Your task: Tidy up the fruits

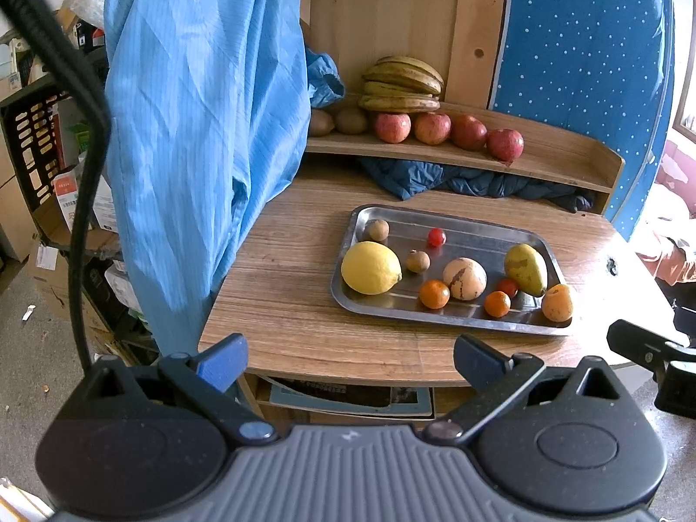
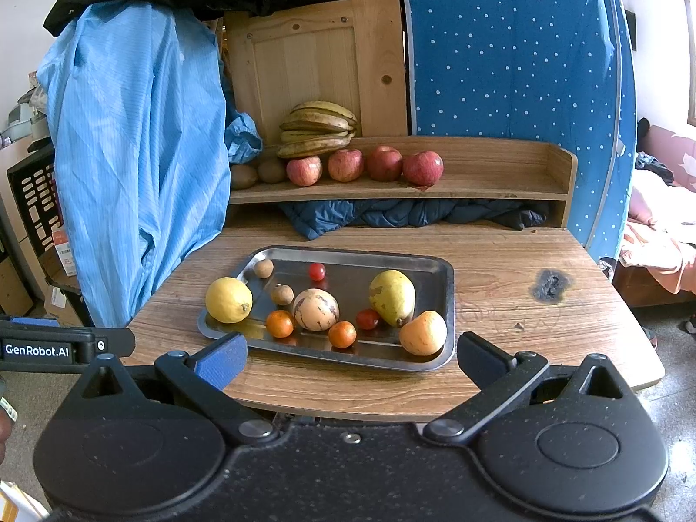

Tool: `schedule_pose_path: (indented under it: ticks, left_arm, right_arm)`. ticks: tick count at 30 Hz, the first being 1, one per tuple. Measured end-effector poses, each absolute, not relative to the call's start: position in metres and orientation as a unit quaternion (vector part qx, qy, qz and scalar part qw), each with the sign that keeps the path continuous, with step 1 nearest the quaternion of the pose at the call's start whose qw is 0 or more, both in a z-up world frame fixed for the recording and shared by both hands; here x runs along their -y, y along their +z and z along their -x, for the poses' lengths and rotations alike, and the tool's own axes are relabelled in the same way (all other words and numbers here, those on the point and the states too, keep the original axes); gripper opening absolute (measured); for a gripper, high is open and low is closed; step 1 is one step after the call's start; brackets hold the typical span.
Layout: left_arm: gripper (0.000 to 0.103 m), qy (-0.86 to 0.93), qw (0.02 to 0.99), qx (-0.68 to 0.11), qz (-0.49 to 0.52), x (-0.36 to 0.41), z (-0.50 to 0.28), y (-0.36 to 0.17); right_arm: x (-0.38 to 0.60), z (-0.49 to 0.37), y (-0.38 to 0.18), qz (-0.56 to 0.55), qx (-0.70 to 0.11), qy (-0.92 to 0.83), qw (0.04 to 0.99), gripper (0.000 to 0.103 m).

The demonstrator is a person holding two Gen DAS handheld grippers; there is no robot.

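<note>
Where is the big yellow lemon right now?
The big yellow lemon sits at the left end of the shiny metal tray on the wooden table, in both views, beside a small brown round fruit and a small orange.

A lived-in home room: a bed (image 2: 661,235) with pink bedding at far right, a blue coat (image 2: 130,152) hanging at left, cardboard boxes (image 1: 26,222) piled at far left
</note>
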State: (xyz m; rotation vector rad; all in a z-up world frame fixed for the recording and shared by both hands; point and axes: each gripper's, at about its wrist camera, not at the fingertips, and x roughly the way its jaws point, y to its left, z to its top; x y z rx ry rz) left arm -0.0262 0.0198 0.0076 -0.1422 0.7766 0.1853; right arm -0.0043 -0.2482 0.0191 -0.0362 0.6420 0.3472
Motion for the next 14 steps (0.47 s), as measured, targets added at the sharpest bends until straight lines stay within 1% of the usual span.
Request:
schedule_pose_path:
  ticks: [14]
  left_arm:
    - [0.103, 0.097, 0.917, -0.38, 0.074, -0.0172, 0.018, 0.0053]
  right_arm:
    - [0.2526, -0.0009, 0.0118, 0.015, -0.317, 0.174, 0.932, 0.102]
